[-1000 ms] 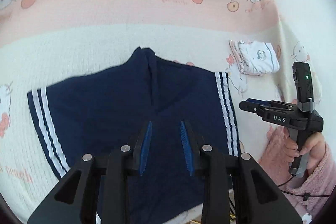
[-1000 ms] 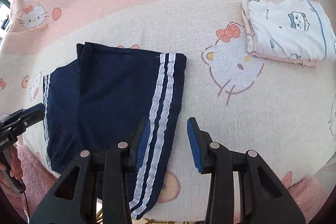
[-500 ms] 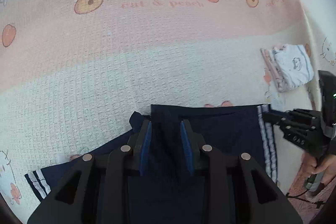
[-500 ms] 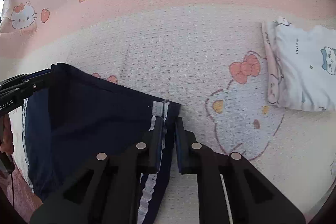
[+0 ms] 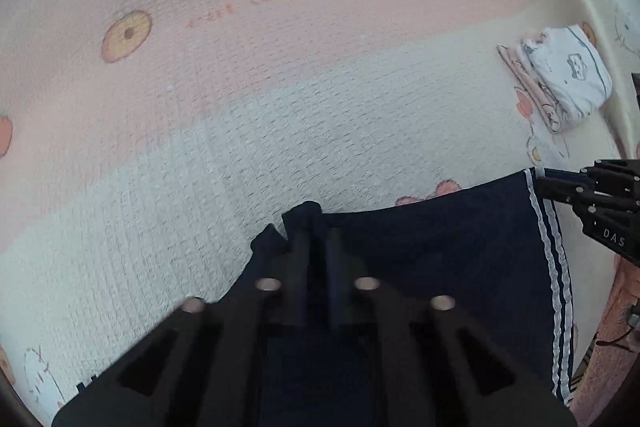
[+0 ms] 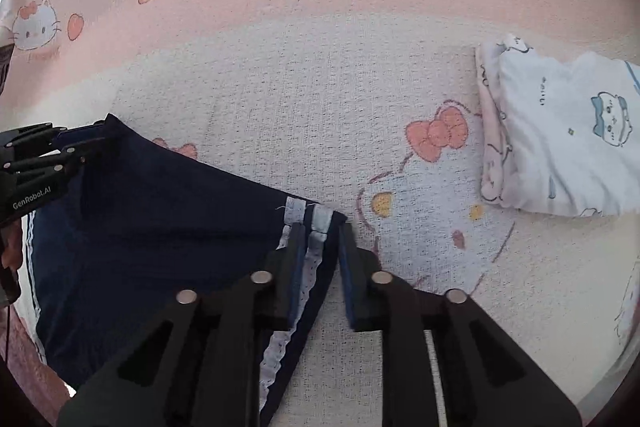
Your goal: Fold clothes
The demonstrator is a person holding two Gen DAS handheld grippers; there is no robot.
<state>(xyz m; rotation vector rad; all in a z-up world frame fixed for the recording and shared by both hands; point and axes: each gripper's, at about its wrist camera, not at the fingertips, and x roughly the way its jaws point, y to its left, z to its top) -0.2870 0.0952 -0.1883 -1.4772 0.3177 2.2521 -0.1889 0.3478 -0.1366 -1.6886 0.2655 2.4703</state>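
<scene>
- The shorts (image 6: 160, 247), navy with white side stripes, lie on the blanket (image 5: 280, 107) right under you, and each of your grippers has a corner of the far edge.
- Your left gripper (image 5: 316, 255) is closed on the bunched dark corner; its jaws have just been closing, with the cloth between them.
- Your right gripper (image 6: 320, 247) is pinched on the striped corner (image 6: 316, 227), and the white trim shows between the pads.
- The left bite looks shallow and lumpy. Lift fast and I would expect that corner to slip out, leaving the fold crooked.
- The edge between your two grippers sags a little. If you carry it over slack, the cloth may crease or double under itself.
- I cannot tell how many layers each gripper holds. Catch only the top layer and the leg could open as you lift.
- Just beyond the shorts the blanket is bare.
- Farther off to the right sits a folded white garment (image 6: 560, 131), well apart from the shorts. Swing your right hand wide and you may knock that pile.
</scene>
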